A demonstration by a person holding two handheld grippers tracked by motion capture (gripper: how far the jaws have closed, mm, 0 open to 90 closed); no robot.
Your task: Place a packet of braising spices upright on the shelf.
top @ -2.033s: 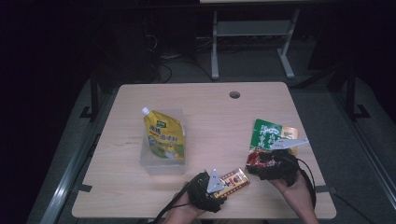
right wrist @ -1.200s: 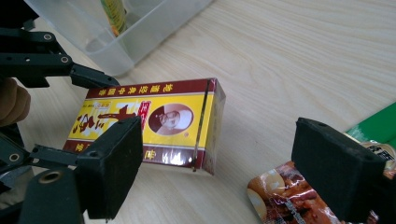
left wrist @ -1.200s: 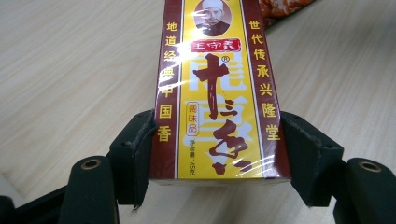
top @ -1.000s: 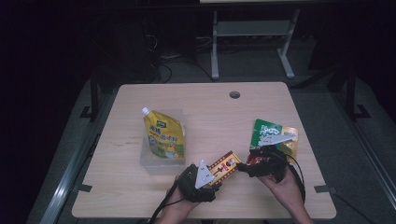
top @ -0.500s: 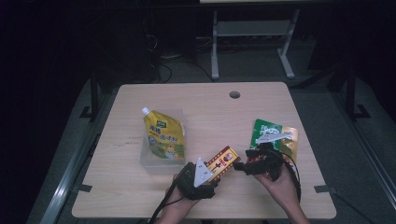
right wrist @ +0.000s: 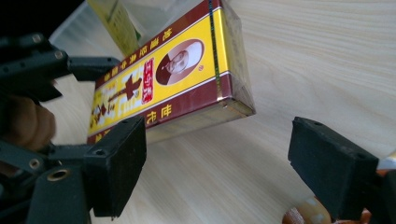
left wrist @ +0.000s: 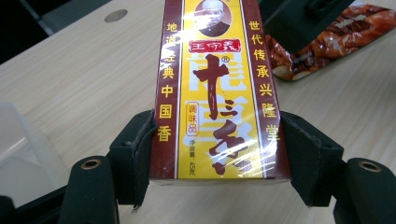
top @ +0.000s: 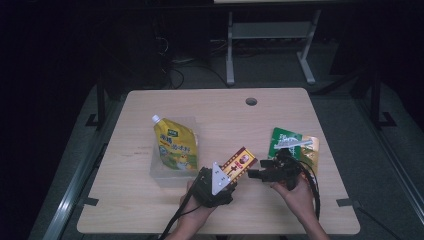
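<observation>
Box: red-and-yellow seasoning box [left wrist: 219, 88], pinched across its width by the left gripper [top: 216, 186], far end pointing toward the right gripper [top: 256, 174].
Done: box is lifted off the table [top: 210, 110], by my reading, and firmly clamped at its near end.
Left: box is not yet in the clear tub [top: 167, 172], which sits just left of the left gripper with a yellow pouch [top: 174, 145] on it.
Left pose: low, angled up and rightward.
Right pose: jaws spread, empty, facing the box's free end without touching it.
Behind right gripper: green packet [top: 283, 140], snack bag [left wrist: 345, 35].
</observation>
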